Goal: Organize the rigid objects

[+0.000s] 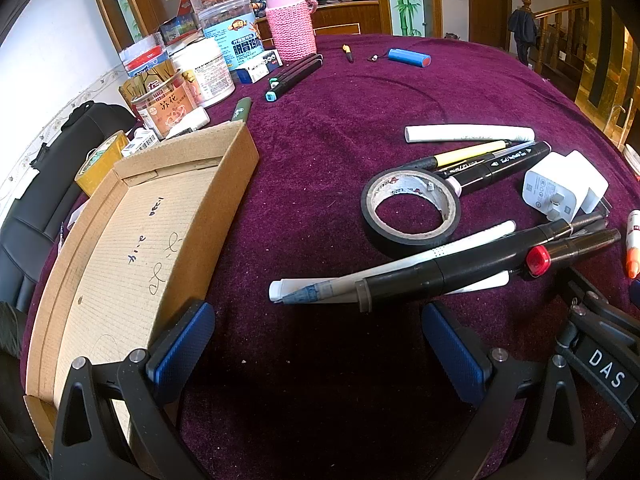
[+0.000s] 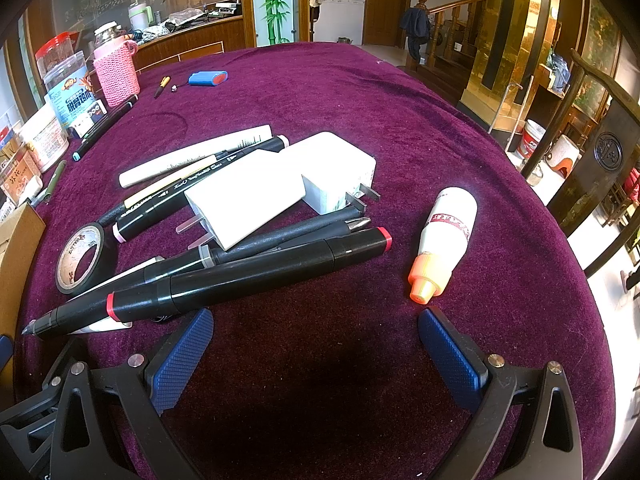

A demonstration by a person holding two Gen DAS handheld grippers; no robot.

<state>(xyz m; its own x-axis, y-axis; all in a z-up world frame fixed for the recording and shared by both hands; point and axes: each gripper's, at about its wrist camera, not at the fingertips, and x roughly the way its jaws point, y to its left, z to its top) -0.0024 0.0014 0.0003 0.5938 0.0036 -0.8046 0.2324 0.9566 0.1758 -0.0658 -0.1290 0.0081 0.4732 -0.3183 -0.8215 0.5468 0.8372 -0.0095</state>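
Note:
A pile of pens and markers lies on the purple tablecloth: a black marker with red bands (image 2: 248,276) (image 1: 480,264), a white pen (image 1: 392,268), a black-and-pink marker (image 1: 500,166) and a white tube (image 1: 468,133). A black tape roll (image 1: 412,208) (image 2: 80,258), two white chargers (image 2: 280,188) (image 1: 560,188) and a white glue bottle with orange cap (image 2: 444,240) lie among them. An open cardboard box (image 1: 132,232) sits left. My left gripper (image 1: 316,340) is open and empty, just short of the pens. My right gripper (image 2: 316,340) is open and empty, between the red-banded marker and the glue bottle.
Jars, cans and a pink knitted cup (image 1: 290,26) crowd the table's far left. Green-tipped black markers (image 1: 294,76), a blue battery (image 1: 410,57) and a small yellow-black tool (image 1: 348,53) lie farther back. A black chair (image 1: 60,168) stands left of the box.

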